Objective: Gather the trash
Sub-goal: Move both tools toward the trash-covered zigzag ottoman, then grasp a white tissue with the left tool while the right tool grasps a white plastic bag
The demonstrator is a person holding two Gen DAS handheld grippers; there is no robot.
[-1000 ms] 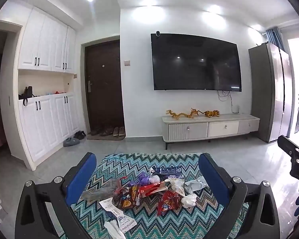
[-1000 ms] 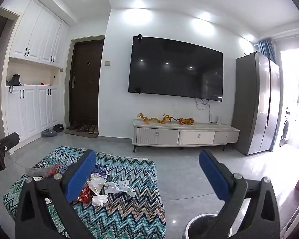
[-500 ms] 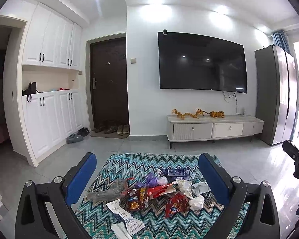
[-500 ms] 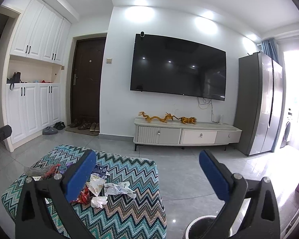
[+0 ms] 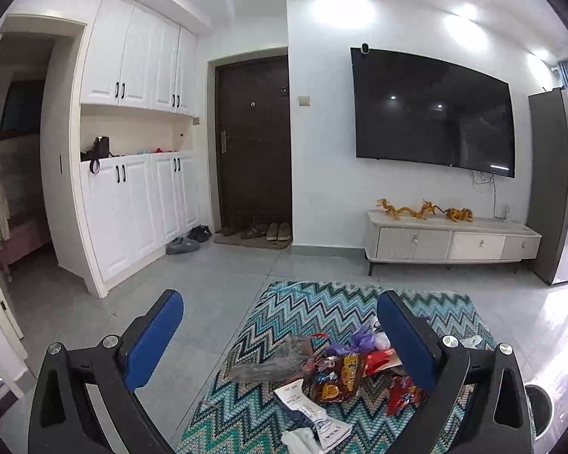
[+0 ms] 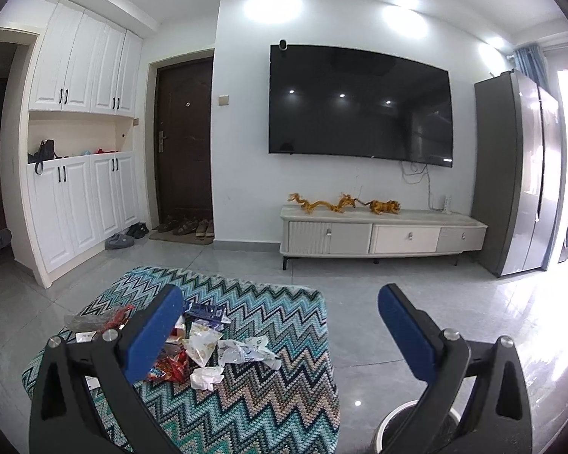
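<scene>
Left wrist view: the left gripper [image 5: 280, 325] is held wide open above the near edge of a zigzag-patterned cloth [image 5: 322, 302], its blue-padded fingers [image 5: 153, 340] spread far apart and holding nothing. A pile of trash [image 5: 337, 363] lies on the cloth between and just beyond the fingers: a grey crumpled bag, red and orange snack wrappers, a purple scrap, a printed receipt [image 5: 306, 408] and white tissue. Behind are a dark door, white cupboards and a wall-mounted television.

Right wrist view: the right gripper [image 6: 280, 325] is also wide open and empty. The same trash [image 6: 208, 348] sits on the cloth [image 6: 265, 397] at lower left, partly hidden by the left finger. A round bin [image 6: 397, 420] stands on the grey floor just right of the cloth, beneath the right finger.
</scene>
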